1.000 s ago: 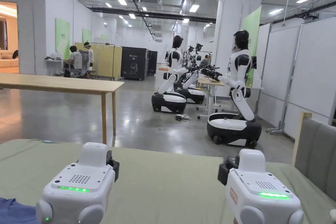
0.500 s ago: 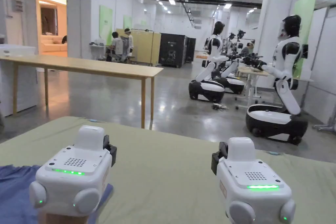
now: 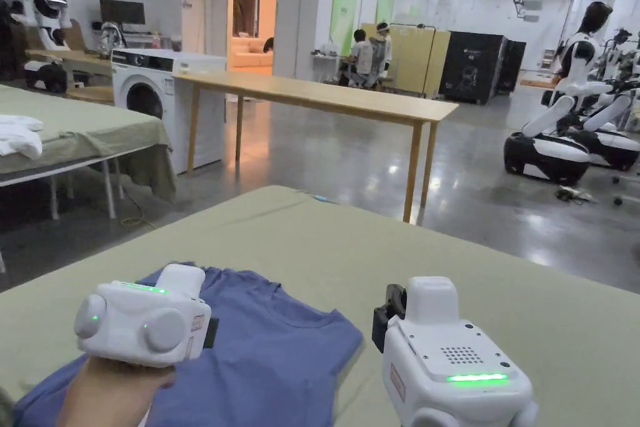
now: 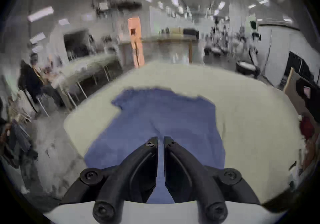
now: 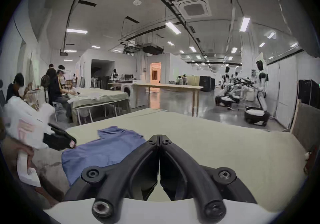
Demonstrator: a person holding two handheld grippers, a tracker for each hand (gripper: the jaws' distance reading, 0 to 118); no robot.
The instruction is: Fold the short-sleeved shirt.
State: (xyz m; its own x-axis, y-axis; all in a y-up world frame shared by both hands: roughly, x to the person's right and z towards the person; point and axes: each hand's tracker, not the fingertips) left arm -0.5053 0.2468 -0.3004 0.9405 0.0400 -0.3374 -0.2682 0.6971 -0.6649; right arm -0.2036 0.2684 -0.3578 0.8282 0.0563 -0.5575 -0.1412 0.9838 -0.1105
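A blue short-sleeved shirt (image 3: pixel 275 347) lies spread on the green-covered table (image 3: pixel 437 272), collar towards the far side. In the left gripper view the shirt (image 4: pixel 164 118) stretches out beneath my left gripper (image 4: pixel 160 139), whose jaws stand almost together with nothing between them. Its white housing (image 3: pixel 144 322) hangs over the shirt's near left part, rolled on its side in a hand. My right gripper (image 5: pixel 159 136) is shut and empty, hovering over bare cloth just right of the shirt (image 5: pixel 107 148). Its housing (image 3: pixel 456 359) sits at the lower right.
A long wooden table (image 3: pixel 325 94) stands beyond the far edge. A washing machine (image 3: pixel 150 97) and another green table (image 3: pixel 81 128) with white clothes are at left. Wheeled humanoid robots (image 3: pixel 562 134) stand at right. People sit far back (image 3: pixel 362 59). A grey padded panel (image 5: pixel 306 123) borders the table's right end.
The head camera has swung left and down, bringing the shirt into view. The left gripper has rolled onto its side over the shirt. Both stay shut.
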